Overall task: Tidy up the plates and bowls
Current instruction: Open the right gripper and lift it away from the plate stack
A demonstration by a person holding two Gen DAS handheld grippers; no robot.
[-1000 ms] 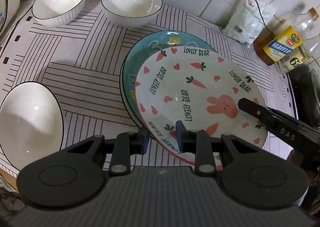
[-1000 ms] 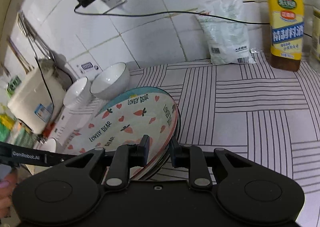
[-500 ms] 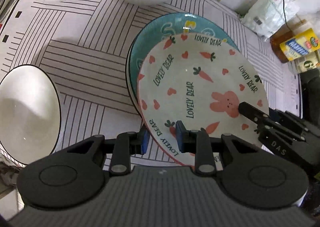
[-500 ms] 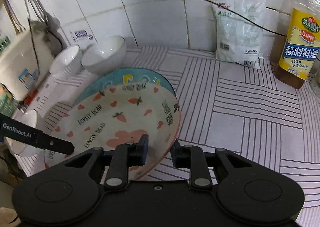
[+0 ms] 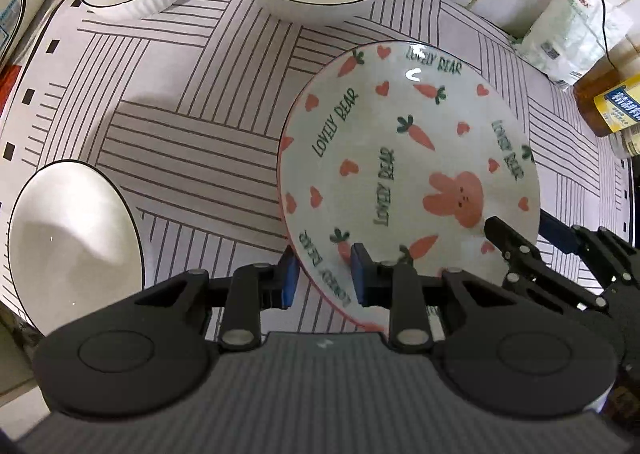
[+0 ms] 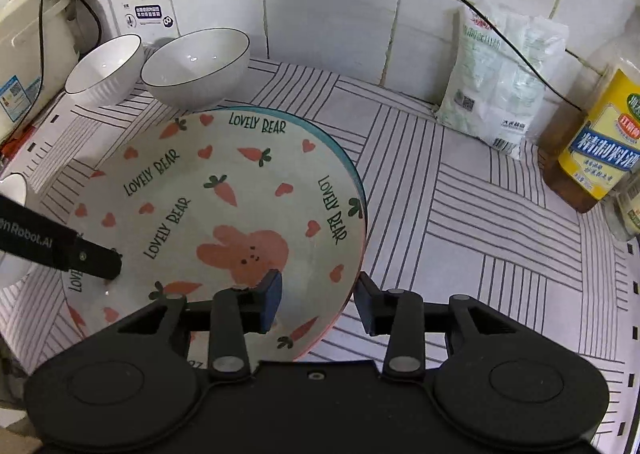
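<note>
left gripper [image 5: 323,274] clamps rabbit plate [image 5: 408,174] rim | right gripper [image 6: 318,304] just opening, straddling rim, released

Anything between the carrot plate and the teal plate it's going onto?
Nothing visible. The carrot plate already sits over the teal plate, only a rim sliver showing. The left gripper pinches its near rim; the right gripper jaws have just been opening, straddling the rim.

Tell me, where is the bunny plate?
The bunny plate lies atop the teal plate mid-counter, in front of two white bowls, between the left gripper and right gripper.
</note>
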